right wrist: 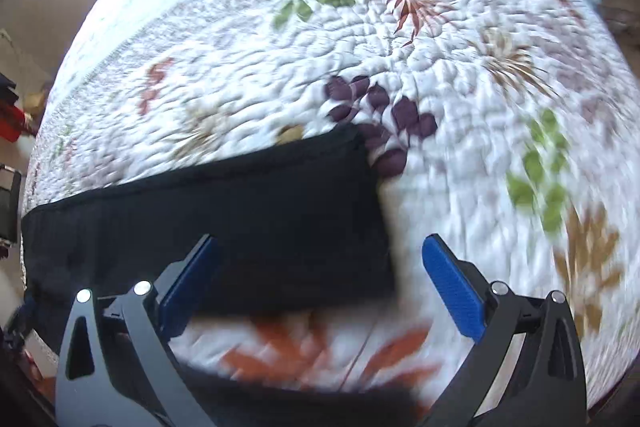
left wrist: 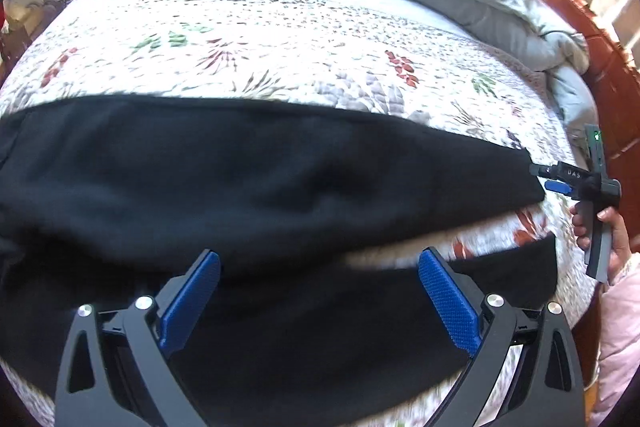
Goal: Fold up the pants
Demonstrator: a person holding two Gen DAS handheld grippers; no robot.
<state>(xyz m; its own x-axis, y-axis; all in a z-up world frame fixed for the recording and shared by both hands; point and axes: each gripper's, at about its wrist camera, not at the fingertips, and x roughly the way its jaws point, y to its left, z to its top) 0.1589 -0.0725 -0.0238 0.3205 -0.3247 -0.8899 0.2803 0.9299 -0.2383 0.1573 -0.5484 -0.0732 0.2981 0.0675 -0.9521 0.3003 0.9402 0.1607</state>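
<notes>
Here, one pair of black pants lies flat on one quilt, long axis running side to side across the quilt, both legs ending toward the right gripper. Two grippers are present. The left gripper has its jaws spread wide above the pants, gripping nothing. The right gripper's jaws are likewise apart, straddling a leg end.

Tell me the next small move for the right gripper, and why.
Probably lower the right gripper onto the far leg's cuff end and close. Both grippers are open and empty, the black pants lie spread on the quilt with two legs apart, and the cuff edge sits between its fingers.
</notes>
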